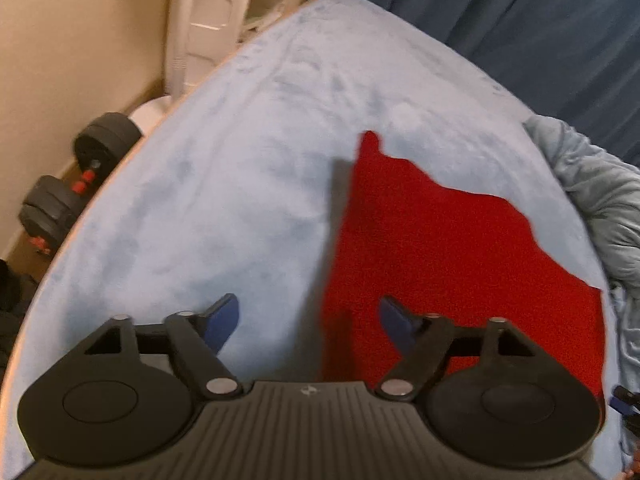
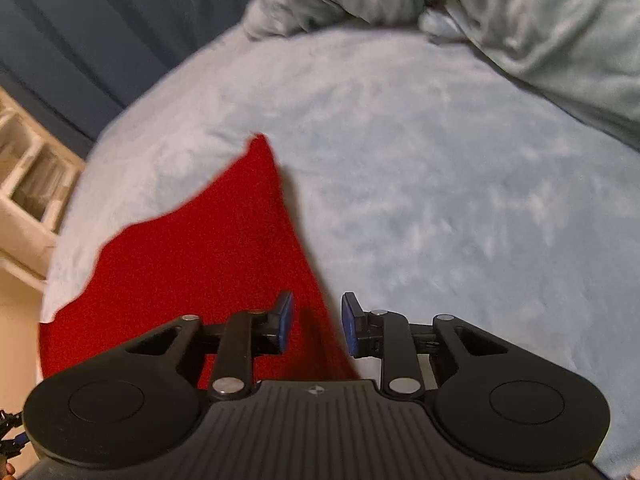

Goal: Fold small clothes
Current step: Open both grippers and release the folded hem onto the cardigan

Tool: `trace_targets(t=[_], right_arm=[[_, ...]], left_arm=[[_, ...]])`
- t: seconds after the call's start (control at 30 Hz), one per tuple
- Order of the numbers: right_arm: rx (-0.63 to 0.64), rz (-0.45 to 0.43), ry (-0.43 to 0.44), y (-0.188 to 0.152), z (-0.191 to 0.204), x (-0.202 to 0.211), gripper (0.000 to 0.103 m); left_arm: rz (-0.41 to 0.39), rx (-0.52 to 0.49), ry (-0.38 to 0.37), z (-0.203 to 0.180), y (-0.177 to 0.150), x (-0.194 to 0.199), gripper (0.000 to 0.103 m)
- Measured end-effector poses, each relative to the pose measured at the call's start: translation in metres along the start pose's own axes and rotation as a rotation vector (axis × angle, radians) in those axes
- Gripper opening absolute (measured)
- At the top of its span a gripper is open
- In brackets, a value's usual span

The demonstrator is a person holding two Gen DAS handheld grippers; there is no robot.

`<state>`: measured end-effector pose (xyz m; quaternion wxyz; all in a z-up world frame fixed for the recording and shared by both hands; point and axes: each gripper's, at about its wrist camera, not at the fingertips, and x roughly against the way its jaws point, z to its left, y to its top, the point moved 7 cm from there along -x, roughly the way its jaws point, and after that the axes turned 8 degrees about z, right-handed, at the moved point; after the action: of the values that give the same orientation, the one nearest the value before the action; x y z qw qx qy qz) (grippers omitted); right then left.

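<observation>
The red fleece-like cloth (image 1: 440, 248) lies spread on the pale blue plush blanket (image 1: 240, 180) that covers the bed, its far edge stepped and running up to a narrow point, so it looks part-folded or unevenly laid. Judging from that, the step in hand is taking hold of the two near edges for the next fold. To do it well, each set of jaws should come down squarely over its own side edge, pinch only the red layer and not the blanket pile beneath, and both should lift together, so that the fold line runs straight and the pointed far corner does not drag.

The left gripper (image 1: 308, 322) has its jaws spread wide with nothing between them. In the left wrist view the cloth's left edge falls between the two blue pads, nearer the right-hand one, which sits over the red; the left-hand pad is over bare blanket.

The right gripper (image 2: 317, 322) has its jaws parted by a moderate gap and grips nothing. In the right wrist view the cloth's right edge slants down through the gap: the left-hand pad is over red, the right-hand pad over blanket.

A rumpled grey-blue quilt (image 2: 540, 20) lies heaped at the top right of that view, well apart from the cloth.
</observation>
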<state>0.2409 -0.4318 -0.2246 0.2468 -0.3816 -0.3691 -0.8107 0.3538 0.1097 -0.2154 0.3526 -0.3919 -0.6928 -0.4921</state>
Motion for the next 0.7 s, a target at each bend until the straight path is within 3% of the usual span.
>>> trace_targets(t=[0.23,0.27,0.33,0.37,0.4,0.47,0.53,0.63,0.7], right_arm=[[0.119,0.041,-0.035,0.026,0.015,-0.049,0.050],[0.129,0.064,-0.027,0.030,0.015,-0.061,0.047],[0.116,0.049,-0.019,0.040,0.014,-0.068,0.027],[0.074,0.010,-0.055,0.048,0.010,-0.063,0.011],[0.024,-0.019,-0.096,0.051,0.003,-0.056,0.009],[-0.048,-0.038,-0.148,0.053,-0.020,-0.051,0.010],[-0.049,0.033,-0.181,0.045,-0.039,-0.052,0.012],[-0.036,0.038,-0.155,0.027,-0.043,-0.024,0.014],[0.015,0.015,-0.121,0.010,-0.025,0.005,0.029]], left_arm=[[0.022,-0.150,0.065,-0.048,0.013,-0.035,0.085],[0.043,-0.163,0.089,-0.051,0.016,-0.049,0.086],[0.065,-0.161,0.120,-0.048,0.023,-0.069,0.093],[0.064,-0.137,0.114,-0.043,0.026,-0.072,0.094],[0.060,-0.103,0.102,-0.038,0.029,-0.072,0.094],[0.059,-0.068,0.081,-0.029,0.031,-0.071,0.097],[0.046,-0.061,0.115,-0.023,0.030,-0.064,0.100],[0.027,-0.085,0.135,-0.021,0.026,-0.040,0.100],[0.024,-0.087,0.125,-0.025,0.017,-0.015,0.101]])
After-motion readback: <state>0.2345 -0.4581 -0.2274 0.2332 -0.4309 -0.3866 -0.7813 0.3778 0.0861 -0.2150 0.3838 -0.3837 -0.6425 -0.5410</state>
